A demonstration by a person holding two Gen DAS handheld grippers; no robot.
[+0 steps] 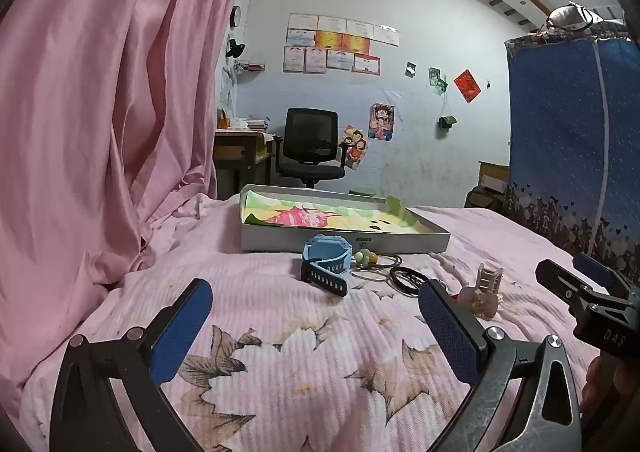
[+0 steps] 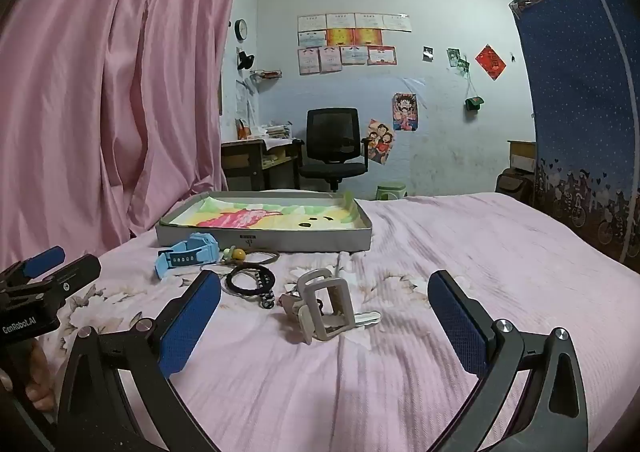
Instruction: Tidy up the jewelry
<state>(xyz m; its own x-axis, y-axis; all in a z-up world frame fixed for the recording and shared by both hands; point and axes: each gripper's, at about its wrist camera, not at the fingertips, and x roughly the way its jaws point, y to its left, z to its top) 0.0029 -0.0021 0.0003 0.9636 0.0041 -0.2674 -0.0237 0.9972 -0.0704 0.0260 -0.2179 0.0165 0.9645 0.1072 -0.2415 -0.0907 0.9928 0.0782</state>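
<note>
Both grippers, left [image 1: 316, 326] and right [image 2: 324, 318], hover with jaws apart and empty. The watch [image 2: 188, 254] just before the tray [image 2: 264, 242] looks light, its strap floppy; pinch the stiff case

Both cams sit low over the bed [image 1: 320, 352], looking fwd along their fingers toward the far wall. Left cam is nearer the curtain [image 1: 100, 112]; right gripper [image 1: 576, 280] shows at its right edge. Right cam sits further right; left gripper [image 2: 48, 268] shows at its left edge. Shared: tray [image 1: 344, 242], blue watch [image 1: 326, 260], rings, chair [image 2: 334, 148], far wall w/ posters.
</note>
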